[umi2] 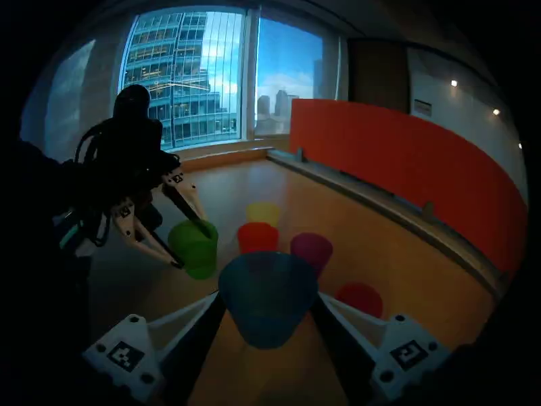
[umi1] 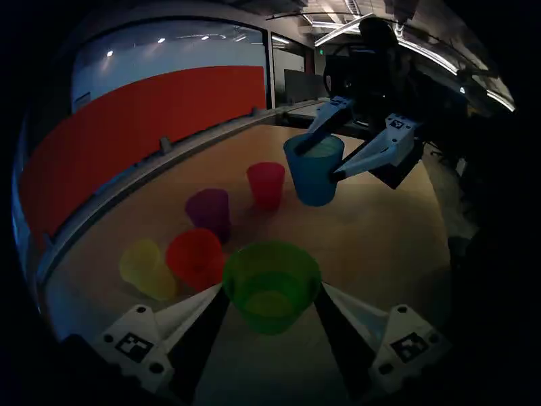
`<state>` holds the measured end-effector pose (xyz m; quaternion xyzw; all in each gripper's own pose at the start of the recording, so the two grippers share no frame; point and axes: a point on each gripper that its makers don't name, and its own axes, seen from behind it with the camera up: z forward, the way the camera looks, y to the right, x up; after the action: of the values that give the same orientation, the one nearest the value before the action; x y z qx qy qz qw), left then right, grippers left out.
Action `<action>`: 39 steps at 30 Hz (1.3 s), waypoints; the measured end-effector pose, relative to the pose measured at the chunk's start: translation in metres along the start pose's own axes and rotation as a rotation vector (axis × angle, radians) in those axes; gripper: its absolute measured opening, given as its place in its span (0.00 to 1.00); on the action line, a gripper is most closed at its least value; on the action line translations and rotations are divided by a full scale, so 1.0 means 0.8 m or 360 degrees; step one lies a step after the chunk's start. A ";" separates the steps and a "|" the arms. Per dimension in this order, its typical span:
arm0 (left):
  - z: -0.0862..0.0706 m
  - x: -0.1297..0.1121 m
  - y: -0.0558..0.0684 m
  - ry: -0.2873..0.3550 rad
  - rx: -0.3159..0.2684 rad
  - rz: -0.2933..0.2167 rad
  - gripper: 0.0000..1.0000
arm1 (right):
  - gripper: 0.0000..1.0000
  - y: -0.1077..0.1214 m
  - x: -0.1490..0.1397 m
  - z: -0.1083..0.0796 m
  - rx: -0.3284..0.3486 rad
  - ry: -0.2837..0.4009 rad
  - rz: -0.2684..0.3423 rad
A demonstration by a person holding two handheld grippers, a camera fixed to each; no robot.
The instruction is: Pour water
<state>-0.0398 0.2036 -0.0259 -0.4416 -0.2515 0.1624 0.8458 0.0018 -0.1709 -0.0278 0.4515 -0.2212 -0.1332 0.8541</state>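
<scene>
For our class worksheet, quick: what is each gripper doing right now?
Left gripper: shut on the green cup.
Right gripper: shut on the blue cup.

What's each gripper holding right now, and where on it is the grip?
The left gripper clamps the green cup by its side walls, below the rim; the right gripper clamps the blue cup likewise.

Right gripper point(umi2: 268, 302) clamps an upright blue cup point(umi2: 267, 284) between both fingers, near centre. Far left, the left gripper point(umi2: 195, 249) grips a green cup point(umi2: 200, 260). On the wooden table point(umi2: 392, 257) stand a yellow cup point(umi2: 262, 213), red cup point(umi2: 257, 237), purple cup point(umi2: 311, 249) and pink cup point(umi2: 360, 298). An orange partition point(umi2: 406, 155) runs along the right.
</scene>
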 end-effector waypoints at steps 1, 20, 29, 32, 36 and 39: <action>0.002 -0.003 0.000 -0.0010 -0.0002 -0.0001 0.85 | 0.90 0.000 -0.003 0.001 0.0002 -0.0009 0.0000; 0.024 -0.036 0.002 -0.0099 -0.0049 -0.0040 0.85 | 0.90 -0.002 -0.037 0.014 0.0017 -0.0104 0.0007; 0.029 -0.042 0.005 -0.0092 -0.0058 -0.0070 0.85 | 0.90 -0.004 -0.046 0.017 0.0019 -0.0129 0.0000; 0.028 -0.045 0.005 -0.0092 -0.0061 -0.0080 0.85 | 0.90 -0.006 -0.048 0.018 0.0021 -0.0134 0.0002; 0.026 -0.047 0.004 -0.0092 -0.0062 -0.0091 0.85 | 0.90 -0.007 -0.051 0.019 0.0020 -0.0143 -0.0001; 0.025 -0.049 0.004 -0.0092 -0.0063 -0.0096 0.85 | 0.90 -0.007 -0.052 0.020 0.0019 -0.0147 -0.0004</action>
<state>-0.0833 0.1992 -0.0300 -0.4455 -0.2923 0.1445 0.8338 -0.0422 -0.1680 -0.0352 0.4502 -0.2607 -0.1537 0.8401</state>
